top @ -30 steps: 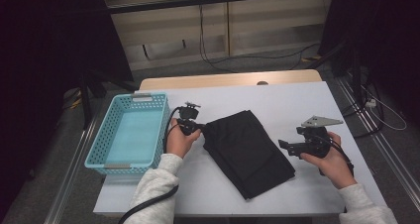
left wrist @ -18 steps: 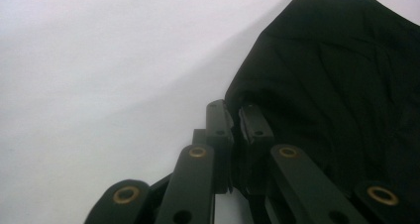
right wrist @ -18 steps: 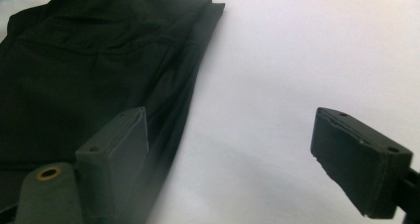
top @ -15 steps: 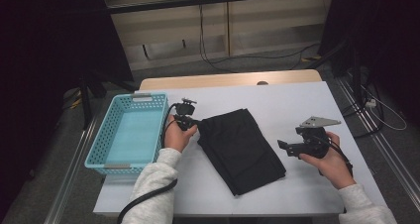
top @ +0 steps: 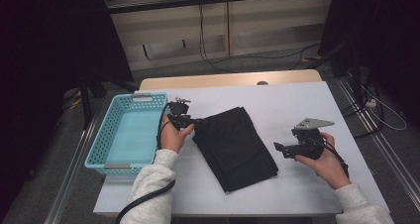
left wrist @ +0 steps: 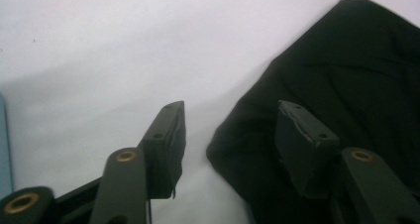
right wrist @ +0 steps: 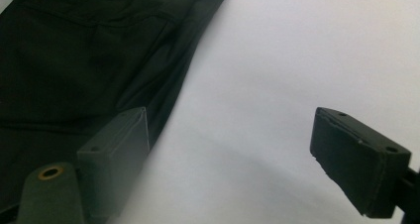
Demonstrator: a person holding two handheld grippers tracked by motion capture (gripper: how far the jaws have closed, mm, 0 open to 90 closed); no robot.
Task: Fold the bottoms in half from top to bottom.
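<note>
Both my jaws stand released: left gripper [top: 190, 121] has just been opening at the black cloth's [top: 233, 144] left corner, right gripper [top: 280, 148] just beside its right edge.

On my table [top: 307, 100], the cloth [top: 235, 147] lies at centre, between my left gripper [top: 190, 122] at its near-left corner and my right gripper [top: 277, 147] just off its right edge; the basket [top: 106, 135] sits far left.

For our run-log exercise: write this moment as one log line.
left gripper: jaws just opening, at edge of folded black cloth, nothing gripped | right gripper: open, beside cloth | basket: left of cloth
</note>
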